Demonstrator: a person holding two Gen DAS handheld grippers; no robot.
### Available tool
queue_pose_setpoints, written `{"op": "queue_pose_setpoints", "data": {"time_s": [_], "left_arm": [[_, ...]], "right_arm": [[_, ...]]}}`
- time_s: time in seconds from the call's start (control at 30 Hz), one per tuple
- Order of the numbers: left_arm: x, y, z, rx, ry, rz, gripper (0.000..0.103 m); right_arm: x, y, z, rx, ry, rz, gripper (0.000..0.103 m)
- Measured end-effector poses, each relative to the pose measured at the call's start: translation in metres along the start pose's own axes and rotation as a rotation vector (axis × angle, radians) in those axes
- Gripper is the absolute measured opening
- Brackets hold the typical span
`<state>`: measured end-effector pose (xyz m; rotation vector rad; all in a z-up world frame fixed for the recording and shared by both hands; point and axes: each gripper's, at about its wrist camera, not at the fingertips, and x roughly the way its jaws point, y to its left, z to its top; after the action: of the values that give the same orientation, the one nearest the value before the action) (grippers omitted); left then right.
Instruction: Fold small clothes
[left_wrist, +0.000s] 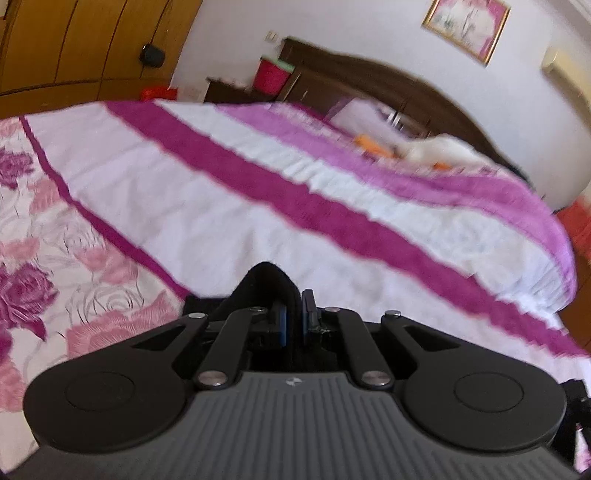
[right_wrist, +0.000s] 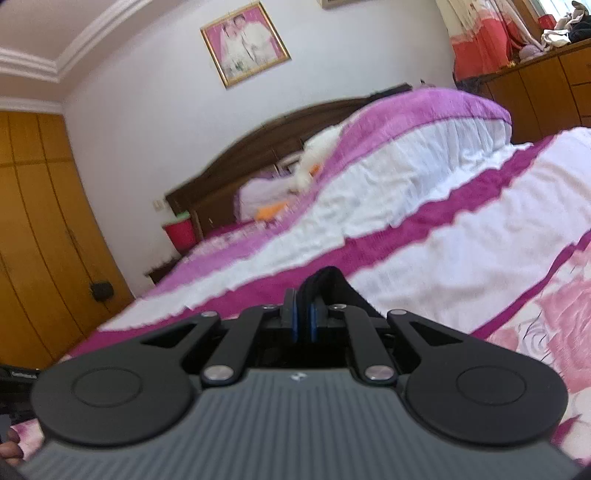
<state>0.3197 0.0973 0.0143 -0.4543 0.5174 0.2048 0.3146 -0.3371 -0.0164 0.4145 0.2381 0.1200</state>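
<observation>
A small black garment (left_wrist: 264, 286) is pinched between the blue pads of my left gripper (left_wrist: 293, 317), which is shut on it and held above the bed. In the right wrist view, my right gripper (right_wrist: 303, 315) is also shut on a black fold of the same kind of cloth (right_wrist: 330, 284), which sticks up past the fingertips. Most of the garment hangs hidden below both grippers. Both views are motion-blurred.
A bed with a white, magenta and pink striped cover (left_wrist: 258, 192) and rose-print sheet (left_wrist: 74, 295) lies ahead. A dark headboard (right_wrist: 258, 147), pillows, a white plush toy (right_wrist: 317, 147), a red bin (right_wrist: 181, 230) and wooden wardrobes (right_wrist: 37, 221) stand beyond.
</observation>
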Motion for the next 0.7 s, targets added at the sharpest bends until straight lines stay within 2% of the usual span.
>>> {"op": "queue_pose_setpoints", "data": {"time_s": [0.13,0.23,0.37,0.43,0.47,0.53,0.57,0.6,0.7], "left_arm": [[0.031,0.013,-0.014,0.01,0.052,0.034,0.009],[0.047,0.021,-0.021,0.014,0.095,0.031,0.01],[0.048,0.021,-0.021,0.049,0.097,0.018,0.011],[0.043,0.02,-0.017,0.054,0.106,0.002,0.015],[0.038,0.019,-0.015,0.054,0.105,-0.008,0.021],[0.025,0.02,-0.01,0.054,0.092,-0.026,0.03],[0.018,0.02,-0.008,0.058,0.083,-0.027,0.041],[0.011,0.02,-0.005,0.064,0.071,-0.018,0.051],[-0.009,0.022,0.0,0.09,0.032,-0.003,0.055]], "right_arm": [[0.022,-0.007,-0.016,-0.01,0.07,-0.038,0.01],[0.034,-0.014,-0.022,0.017,0.133,-0.054,0.012],[0.043,-0.02,-0.022,0.058,0.203,-0.058,0.012],[0.039,-0.019,-0.017,0.071,0.209,-0.05,0.012],[0.033,-0.018,-0.014,0.066,0.203,-0.037,0.015],[0.023,-0.017,-0.009,0.045,0.187,-0.014,0.028],[0.016,-0.016,-0.006,0.03,0.175,-0.004,0.036],[0.013,-0.016,-0.003,0.019,0.168,0.0,0.04],[0.001,-0.015,0.003,-0.009,0.163,0.014,0.041]]}}
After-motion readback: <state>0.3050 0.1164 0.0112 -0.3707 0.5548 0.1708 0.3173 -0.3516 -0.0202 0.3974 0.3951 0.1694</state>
